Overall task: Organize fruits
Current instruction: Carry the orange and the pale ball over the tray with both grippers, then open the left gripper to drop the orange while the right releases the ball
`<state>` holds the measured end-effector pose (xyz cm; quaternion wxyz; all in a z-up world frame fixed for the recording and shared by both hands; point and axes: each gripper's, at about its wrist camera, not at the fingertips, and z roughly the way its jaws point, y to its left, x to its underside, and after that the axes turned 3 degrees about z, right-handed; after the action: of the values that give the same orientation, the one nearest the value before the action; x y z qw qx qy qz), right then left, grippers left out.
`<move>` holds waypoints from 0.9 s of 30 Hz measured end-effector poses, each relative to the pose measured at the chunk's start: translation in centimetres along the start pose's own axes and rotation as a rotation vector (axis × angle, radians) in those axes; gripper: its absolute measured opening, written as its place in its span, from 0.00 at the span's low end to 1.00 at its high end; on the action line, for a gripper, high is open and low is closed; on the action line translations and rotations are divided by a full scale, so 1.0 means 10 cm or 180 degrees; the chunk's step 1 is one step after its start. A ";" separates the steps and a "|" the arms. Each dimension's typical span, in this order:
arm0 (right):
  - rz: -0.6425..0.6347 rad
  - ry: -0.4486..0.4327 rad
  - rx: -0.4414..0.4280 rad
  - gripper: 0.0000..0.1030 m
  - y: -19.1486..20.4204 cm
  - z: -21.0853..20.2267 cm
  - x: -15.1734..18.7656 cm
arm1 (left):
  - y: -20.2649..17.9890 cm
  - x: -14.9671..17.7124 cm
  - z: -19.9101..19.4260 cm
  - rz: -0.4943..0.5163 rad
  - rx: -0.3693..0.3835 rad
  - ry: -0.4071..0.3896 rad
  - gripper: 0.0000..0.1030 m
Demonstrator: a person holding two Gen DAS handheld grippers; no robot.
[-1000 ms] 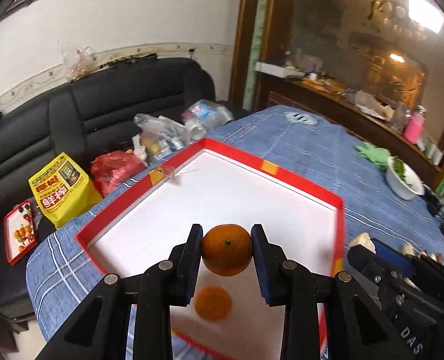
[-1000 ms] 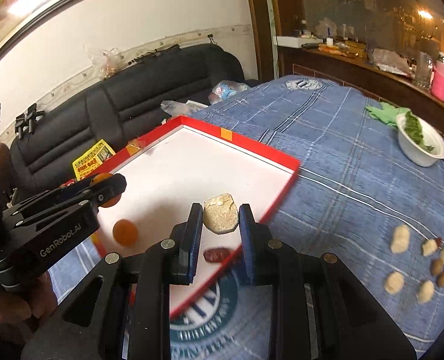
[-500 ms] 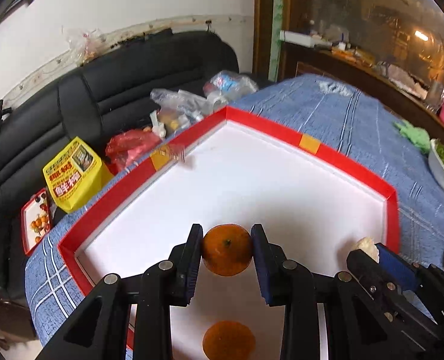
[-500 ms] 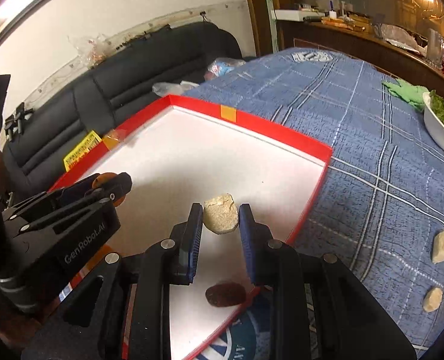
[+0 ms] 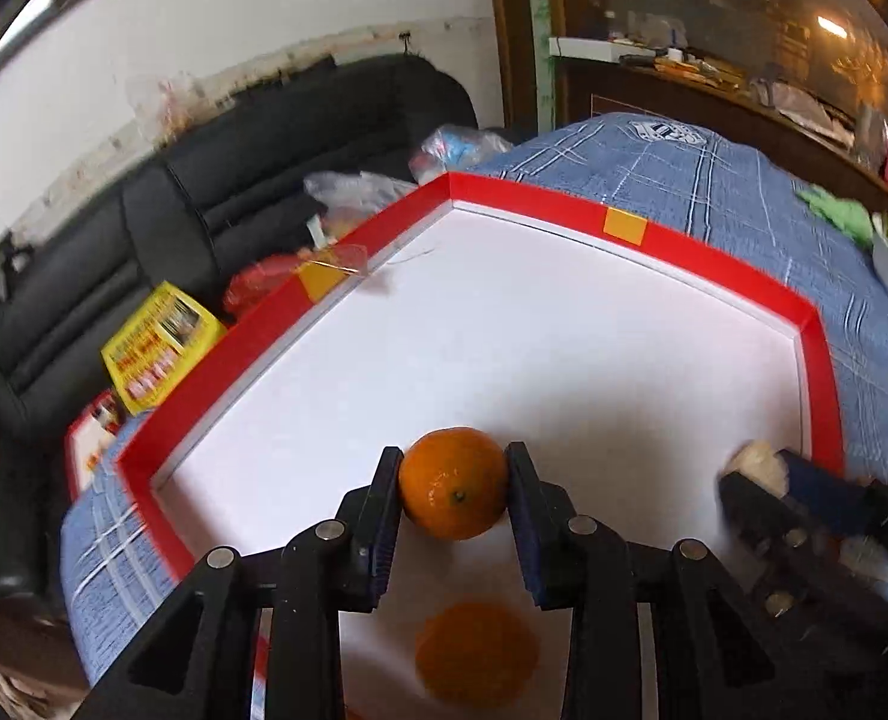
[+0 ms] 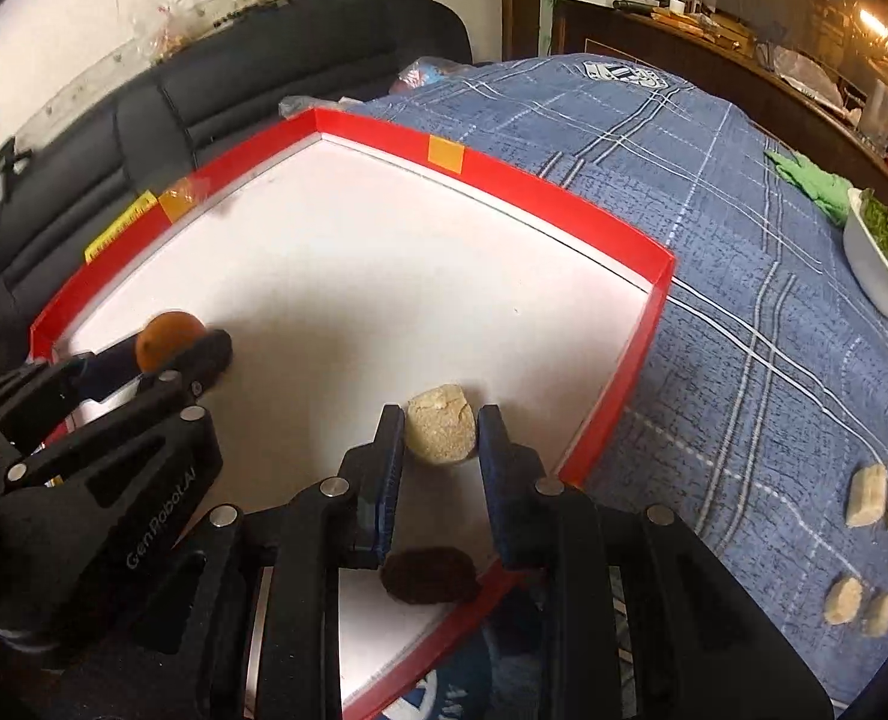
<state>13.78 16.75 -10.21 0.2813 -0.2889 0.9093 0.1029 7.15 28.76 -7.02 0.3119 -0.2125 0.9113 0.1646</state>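
Note:
My left gripper (image 5: pixel 453 483) is shut on an orange (image 5: pixel 453 483) and holds it low over the white floor of a red-rimmed tray (image 5: pixel 528 204). A second orange (image 5: pixel 474 654) lies on the tray floor below it. My right gripper (image 6: pixel 441 435) is shut on a beige lumpy fruit (image 6: pixel 441 429) over the tray's near right part (image 6: pixel 618 402). A dark brown fruit (image 6: pixel 429 573) lies on the tray under the right gripper. The left gripper with its orange (image 6: pixel 168 339) shows at the left of the right wrist view.
Several beige and brown pieces (image 6: pixel 864 552) lie on the blue checked tablecloth (image 6: pixel 744 276) right of the tray. A white bowl of greens (image 6: pixel 882 258) stands far right. A black sofa (image 5: pixel 216 180) with bags and a yellow packet (image 5: pixel 156 342) is behind the table.
Both grippers moved forward and lower over the tray, still holding their fruits. The tray looks larger and the loose orange and dark fruit now sit under the fingers.

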 end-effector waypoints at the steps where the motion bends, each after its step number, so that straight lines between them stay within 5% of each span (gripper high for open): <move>1: -0.0024 -0.0002 0.0038 0.23 0.00 -0.02 0.02 | -0.01 0.04 -0.04 0.0005 -0.0004 -0.0004 0.32; 15: -0.0200 0.0117 -0.0090 0.23 0.05 -0.45 0.65 | -0.05 0.69 -0.57 0.0043 0.0272 0.0089 0.32; 21: -0.0125 0.0111 -0.0225 0.23 -0.02 -0.59 0.84 | -0.06 0.70 -0.60 -0.0096 0.0335 0.0094 0.32; 24: 0.0033 0.0041 -0.0346 0.35 -0.09 -0.59 0.80 | -0.02 0.64 -0.60 -0.0150 0.0357 0.0081 0.37; 27: 0.0150 -0.0094 -0.0445 0.51 -0.16 -0.65 0.78 | 0.06 0.59 -0.66 -0.0291 0.0255 0.0001 0.58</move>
<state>6.51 9.48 -9.36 0.2713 -0.2849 0.9022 0.1769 -0.67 24.67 -5.71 0.3271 -0.2412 0.9066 0.1135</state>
